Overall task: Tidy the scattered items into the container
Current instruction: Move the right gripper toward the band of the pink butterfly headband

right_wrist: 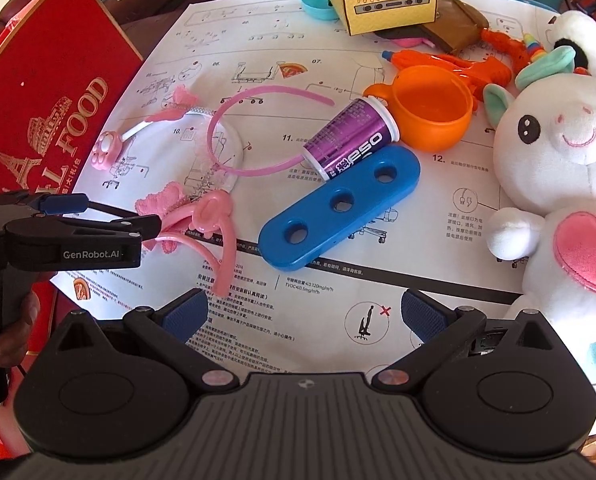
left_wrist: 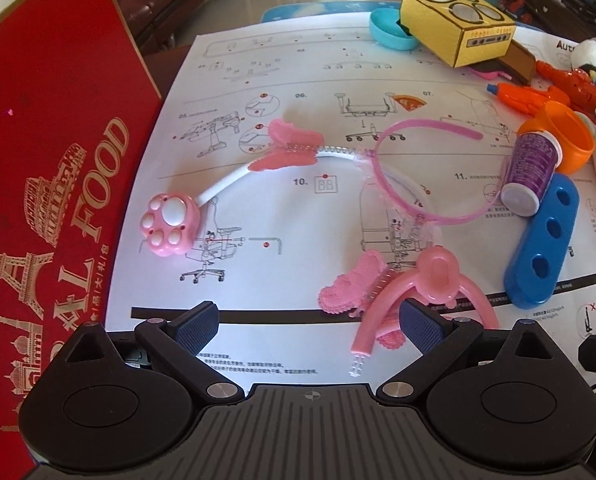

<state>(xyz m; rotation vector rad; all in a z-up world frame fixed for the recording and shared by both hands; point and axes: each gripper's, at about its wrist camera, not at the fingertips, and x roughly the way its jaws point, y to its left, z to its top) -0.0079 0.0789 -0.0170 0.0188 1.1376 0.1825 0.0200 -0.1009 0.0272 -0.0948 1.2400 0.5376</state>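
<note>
**A:** Since both claws are spread as wide as they go and hold nothing, what worries you first?

**B:** The left claw [left_wrist: 310, 320]. At the bottom of its view, its right-hand finger [left_wrist: 420, 326] sits just over the pink hoop [left_wrist: 438, 276] and the lace butterfly [left_wrist: 348, 284] beside it. If it closes there, I'd guess it catches only the lace, and the hoop swings or drops.

**A:** And the red box [left_wrist: 54, 184]?

**B:** It fills the left side of both views, standing up beside the paper sheet [left_wrist: 306, 220]. I take it for the container, though I cannot see an opening from here. Carrying a springy hoop over that tall wall could snag it.

**A:** Anything on the right?

**B:** The right claw [right_wrist: 304, 310] hangs over bare paper at the bottom of its view. Just above it lies the blue holed bar [right_wrist: 340, 208], with the purple can [right_wrist: 350, 140] resting against its upper edge. Lift the bar carelessly and the can likely rolls toward the thin pink headband [right_wrist: 258, 130], or off the sheet.

**A:** The plush unicorn [right_wrist: 558, 184]?

**B:** At the right edge, bulky; a narrow pinch may slip off it.
</note>
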